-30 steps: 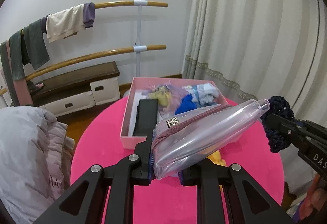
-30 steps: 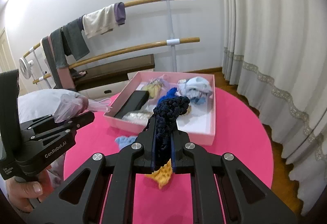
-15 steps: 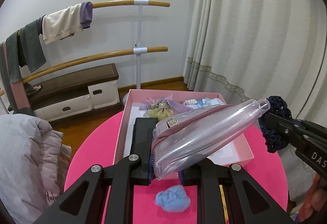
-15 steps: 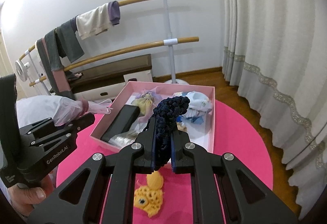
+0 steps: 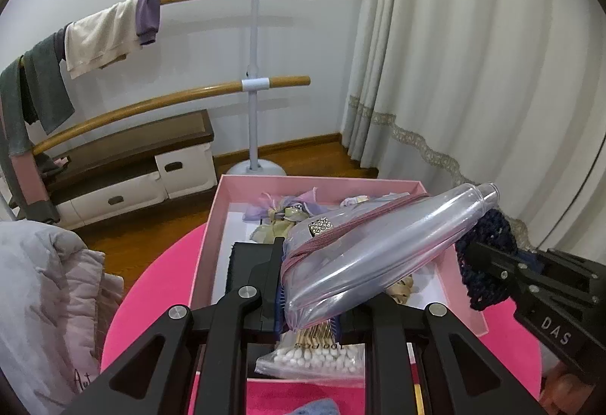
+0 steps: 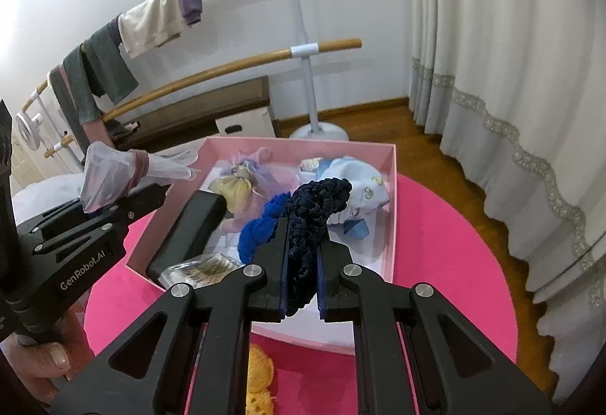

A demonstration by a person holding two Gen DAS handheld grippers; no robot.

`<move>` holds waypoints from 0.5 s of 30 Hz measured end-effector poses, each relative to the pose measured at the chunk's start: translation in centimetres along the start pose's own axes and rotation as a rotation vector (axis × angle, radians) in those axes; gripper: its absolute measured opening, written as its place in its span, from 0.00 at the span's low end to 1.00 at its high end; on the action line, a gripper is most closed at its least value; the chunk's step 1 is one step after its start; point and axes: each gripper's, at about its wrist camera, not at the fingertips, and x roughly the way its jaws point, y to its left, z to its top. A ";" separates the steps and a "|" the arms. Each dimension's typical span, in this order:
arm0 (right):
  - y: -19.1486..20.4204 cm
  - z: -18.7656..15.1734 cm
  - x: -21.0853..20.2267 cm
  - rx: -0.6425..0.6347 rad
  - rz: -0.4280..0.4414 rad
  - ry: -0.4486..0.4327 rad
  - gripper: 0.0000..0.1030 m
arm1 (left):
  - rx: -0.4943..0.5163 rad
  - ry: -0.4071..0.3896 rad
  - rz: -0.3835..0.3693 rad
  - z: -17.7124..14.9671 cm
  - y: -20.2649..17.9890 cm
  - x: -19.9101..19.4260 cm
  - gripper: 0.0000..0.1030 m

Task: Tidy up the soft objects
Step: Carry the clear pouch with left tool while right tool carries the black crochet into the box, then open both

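Pink box (image 6: pixel 392 210) holds black case (image 6: pixel 189 229), blue scrunchie (image 6: pixel 261 225)

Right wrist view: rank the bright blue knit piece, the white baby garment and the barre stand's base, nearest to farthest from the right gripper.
1. Bright blue knit piece, in the box just left of the right gripper.
2. White baby garment, further back, right side of the box.
3. Barre stand's base, on the floor behind the box.

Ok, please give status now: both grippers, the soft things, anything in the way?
Left gripper shut on clear pouch. Right gripper shut on navy scrunchie. Both over pink box, partly filled. Nothing in the way.
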 end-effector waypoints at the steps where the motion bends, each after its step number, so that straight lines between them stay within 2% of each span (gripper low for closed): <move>1: -0.2 -0.1 0.4 0.004 0.000 0.007 0.10 | -0.001 0.006 -0.001 0.1 0.0 0.6 0.15; 8: -0.6 -0.2 2.7 0.016 -0.005 0.049 0.10 | -0.001 0.054 0.012 1.3 -0.3 4.9 0.17; 11: -0.7 -0.2 3.6 0.025 -0.007 0.070 0.14 | -0.005 0.074 0.022 2.1 -0.4 6.8 0.21; 14: -1.0 -0.3 4.2 0.038 -0.006 0.078 0.23 | -0.012 0.080 0.031 2.7 -0.3 8.0 0.37; 15: -1.2 -0.3 4.4 0.044 -0.003 0.079 0.30 | -0.016 0.076 0.039 3.0 -0.2 8.2 0.49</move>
